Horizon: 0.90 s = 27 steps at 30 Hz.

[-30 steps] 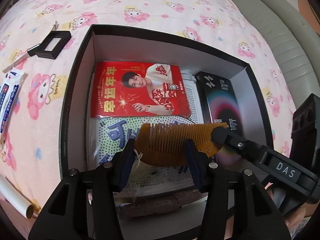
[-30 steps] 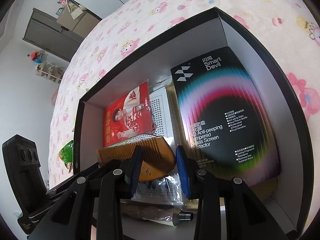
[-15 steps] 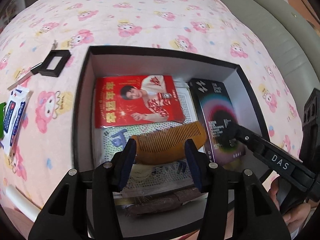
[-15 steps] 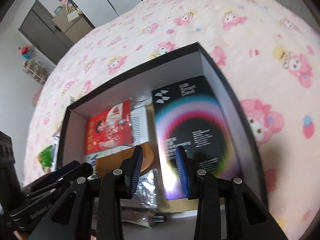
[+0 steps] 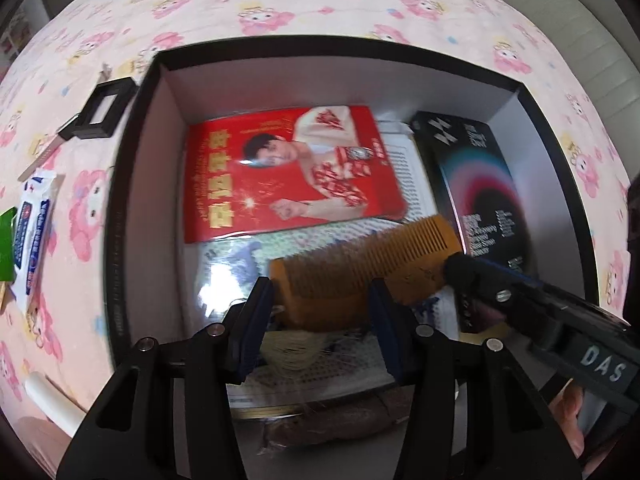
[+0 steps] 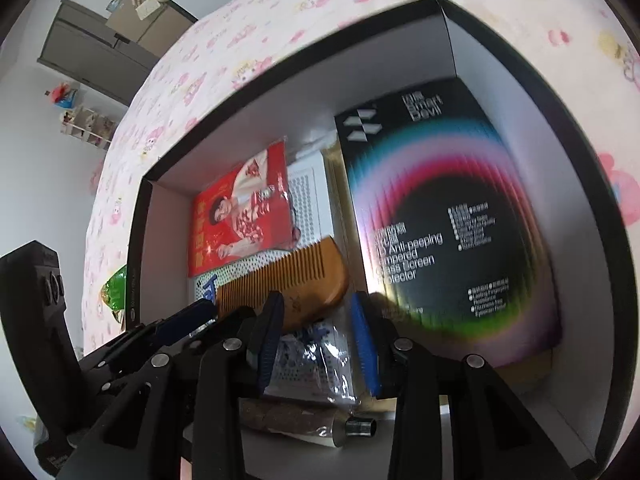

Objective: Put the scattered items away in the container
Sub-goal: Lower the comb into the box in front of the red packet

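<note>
A black box with pale inner walls (image 5: pixel 136 184) (image 6: pixel 600 248) sits on the pink cartoon bedspread. Inside lie a red packet with a portrait (image 5: pixel 288 172) (image 6: pixel 240 216), a black screen-protector box (image 5: pixel 484 208) (image 6: pixel 452 232) and a wooden comb (image 5: pixel 360 268) (image 6: pixel 288 284). My left gripper (image 5: pixel 320 304) is open over the comb's left part. My right gripper (image 6: pixel 316 332) is open beside the comb's right end and shows in the left wrist view (image 5: pixel 520 304). Neither holds anything.
On the bedspread left of the box lie a black rectangular frame (image 5: pixel 100 110), a white and blue packet (image 5: pixel 34 232), a green packet (image 5: pixel 6 244) (image 6: pixel 114 292) and a white roll (image 5: pixel 56 400). A brown tube (image 6: pixel 304 420) lies at the box's near wall.
Both grippers have dropped closer into the box after lifting away half a second ago. The comb lies loose in the box, turned a little since one second ago.
</note>
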Each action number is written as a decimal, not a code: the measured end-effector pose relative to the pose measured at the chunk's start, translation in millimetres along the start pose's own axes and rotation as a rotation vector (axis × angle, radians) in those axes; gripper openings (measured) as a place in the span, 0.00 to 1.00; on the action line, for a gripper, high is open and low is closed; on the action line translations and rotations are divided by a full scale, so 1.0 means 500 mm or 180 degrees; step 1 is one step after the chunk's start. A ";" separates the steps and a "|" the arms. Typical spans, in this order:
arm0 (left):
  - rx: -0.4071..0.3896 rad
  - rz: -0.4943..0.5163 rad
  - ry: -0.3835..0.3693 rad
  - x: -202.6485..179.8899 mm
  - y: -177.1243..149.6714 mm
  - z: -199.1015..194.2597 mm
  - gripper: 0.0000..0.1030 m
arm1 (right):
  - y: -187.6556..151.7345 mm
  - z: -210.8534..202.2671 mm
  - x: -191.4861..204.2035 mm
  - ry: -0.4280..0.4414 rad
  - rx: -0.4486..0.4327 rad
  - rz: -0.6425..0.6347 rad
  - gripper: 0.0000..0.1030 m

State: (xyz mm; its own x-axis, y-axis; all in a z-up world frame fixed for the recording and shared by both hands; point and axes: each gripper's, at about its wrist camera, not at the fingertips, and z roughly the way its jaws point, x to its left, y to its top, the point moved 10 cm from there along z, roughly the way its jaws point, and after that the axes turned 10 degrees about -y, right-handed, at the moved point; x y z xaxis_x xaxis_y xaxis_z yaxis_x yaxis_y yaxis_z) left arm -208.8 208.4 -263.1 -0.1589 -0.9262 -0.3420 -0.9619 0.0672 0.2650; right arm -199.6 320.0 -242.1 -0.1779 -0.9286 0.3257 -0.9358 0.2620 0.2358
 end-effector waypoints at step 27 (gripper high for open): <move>0.0098 0.0320 0.0088 -0.025 0.004 -0.006 0.48 | 0.015 -0.032 -0.024 -0.0433 -0.0139 -0.0096 0.33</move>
State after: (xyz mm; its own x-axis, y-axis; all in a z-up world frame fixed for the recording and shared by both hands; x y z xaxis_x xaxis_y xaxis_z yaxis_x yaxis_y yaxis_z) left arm -208.2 219.3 -255.6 -0.2491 -0.9241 -0.2899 -0.9479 0.1713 0.2685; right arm -199.7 337.4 -229.7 -0.1922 -0.9625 0.1913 -0.9277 0.2418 0.2843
